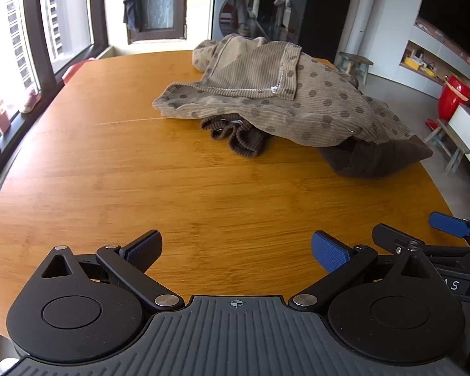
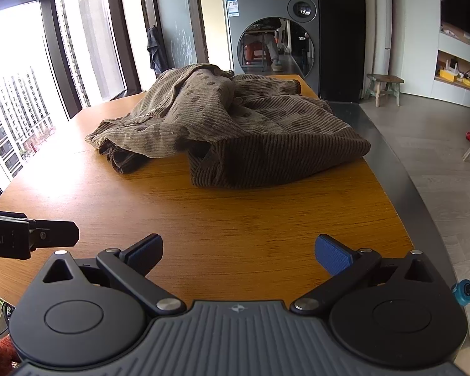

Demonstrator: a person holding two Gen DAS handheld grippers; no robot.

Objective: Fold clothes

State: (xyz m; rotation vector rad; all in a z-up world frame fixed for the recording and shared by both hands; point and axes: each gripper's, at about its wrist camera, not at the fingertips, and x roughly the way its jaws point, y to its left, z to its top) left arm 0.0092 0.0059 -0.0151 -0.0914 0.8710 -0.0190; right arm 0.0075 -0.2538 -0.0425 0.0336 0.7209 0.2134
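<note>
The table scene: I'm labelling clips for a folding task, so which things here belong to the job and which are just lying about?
Part of the job:
polka-dot corduroy garment, crumpled on the wooden table
left claw, open
right claw, open

Just lying about:
washing machine
wooden stool
red vase

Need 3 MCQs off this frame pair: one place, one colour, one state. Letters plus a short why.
1. Where does the garment lie?
A. on the wooden table's far half
B. on the floor
C. inside the washing machine

2. What colour are the dots on the garment?
A. white
B. dark brown
C. red

3. How do the jaws of the left gripper and the right gripper stand?
A. both open, holding nothing
B. both shut on cloth
C. left shut, right open

Key: 1 A, it sits crumpled on the table, ahead of both grippers. 2 B, brown dots on tan ribbed cloth. 3 A, bare tabletop shows between each pair of pads.
</note>
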